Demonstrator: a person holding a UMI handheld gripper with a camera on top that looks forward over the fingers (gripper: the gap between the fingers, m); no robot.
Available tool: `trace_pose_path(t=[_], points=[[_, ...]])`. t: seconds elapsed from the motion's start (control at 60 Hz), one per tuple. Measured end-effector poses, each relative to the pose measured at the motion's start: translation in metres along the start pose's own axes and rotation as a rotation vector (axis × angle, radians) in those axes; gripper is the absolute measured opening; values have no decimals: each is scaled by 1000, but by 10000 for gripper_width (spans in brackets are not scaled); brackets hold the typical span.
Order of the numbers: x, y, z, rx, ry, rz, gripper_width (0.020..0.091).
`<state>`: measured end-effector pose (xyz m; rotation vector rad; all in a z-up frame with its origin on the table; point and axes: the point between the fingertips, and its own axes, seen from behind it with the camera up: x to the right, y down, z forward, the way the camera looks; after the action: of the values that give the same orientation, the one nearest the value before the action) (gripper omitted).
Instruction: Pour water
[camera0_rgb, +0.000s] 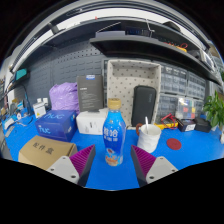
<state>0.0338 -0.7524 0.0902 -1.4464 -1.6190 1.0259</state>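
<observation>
Standing upright on the blue table (185, 150), a plastic bottle (114, 134) with an orange cap and a blue label sits between the fingers of the gripper (113, 160), a visible gap on either side, so the jaws are spread wide and grip nothing. Whether the bottle holds liquid I cannot tell; the label covers most of its body and its print is too small to read. Just beyond the right finger stands a white cup (149, 137) with something thin sticking out of it; its contents are hidden by its own wall. Beyond the left finger lie a cardboard box (44, 152), a blue box (56, 124) and a white box (91, 122). Further back are a purple bag (65, 96), a dark flat case (144, 104) leaning upright, and a red disc (174, 144) on the table past the cup. A green plant (214, 108) is cut off far beyond the right finger. The small items near it are too blurred to name.
</observation>
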Motion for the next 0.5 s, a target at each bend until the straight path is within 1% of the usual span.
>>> trace_pose_path(t=[0.25,0.367,0.417,0.45,0.483,0.5], points=[[-3,-8,65,35,14,1,720],[6,-10,85,70,25,19,696],[10,-11,91,90,27,25,658],[13,-10,95,95,35,25,618],[12,-12,97,111,23,16,523],[10,-13,98,120,16,11,491]])
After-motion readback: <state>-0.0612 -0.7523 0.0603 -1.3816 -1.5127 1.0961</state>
